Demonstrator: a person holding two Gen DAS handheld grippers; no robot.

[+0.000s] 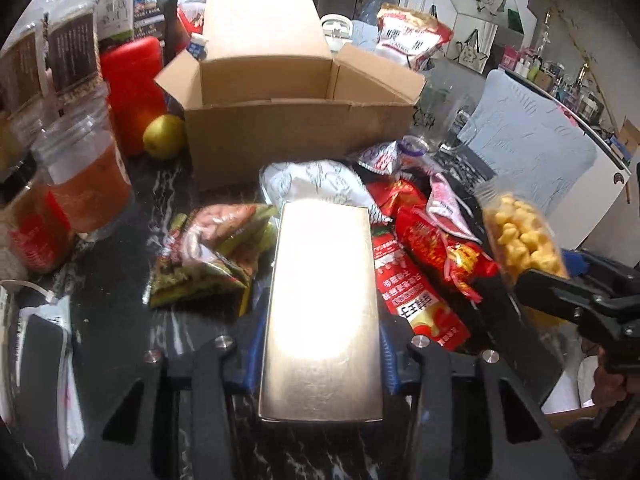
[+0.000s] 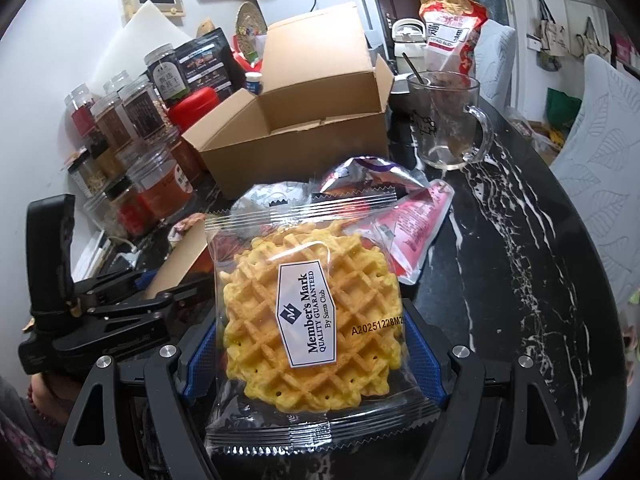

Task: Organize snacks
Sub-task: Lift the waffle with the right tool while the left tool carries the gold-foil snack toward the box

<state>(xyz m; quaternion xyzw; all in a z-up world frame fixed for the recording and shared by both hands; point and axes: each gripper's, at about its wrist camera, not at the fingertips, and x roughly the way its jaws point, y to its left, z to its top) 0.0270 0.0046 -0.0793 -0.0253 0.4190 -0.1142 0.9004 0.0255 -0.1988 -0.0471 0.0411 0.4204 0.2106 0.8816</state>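
Observation:
My left gripper (image 1: 322, 344) is shut on a shiny rectangular box (image 1: 324, 312), held flat above the dark marble table. My right gripper (image 2: 312, 344) is shut on a clear waffle packet (image 2: 312, 312) labelled Member's Mark; the packet also shows at the right of the left wrist view (image 1: 520, 236). An open cardboard box (image 1: 296, 112) stands beyond both, also in the right wrist view (image 2: 296, 136), and looks empty. Loose snack packets lie before it: a green-red one (image 1: 212, 256), red ones (image 1: 424, 264), a white one (image 1: 316, 184), a pink one (image 2: 416, 232).
Jars (image 1: 80, 176) and a red container (image 1: 134, 92) crowd the left, with a pear (image 1: 164, 136) beside the box. A glass mug (image 2: 448, 120) stands right of the box. A red-white bag (image 2: 452, 28) stands behind. The table's edge curves at right (image 2: 580, 280).

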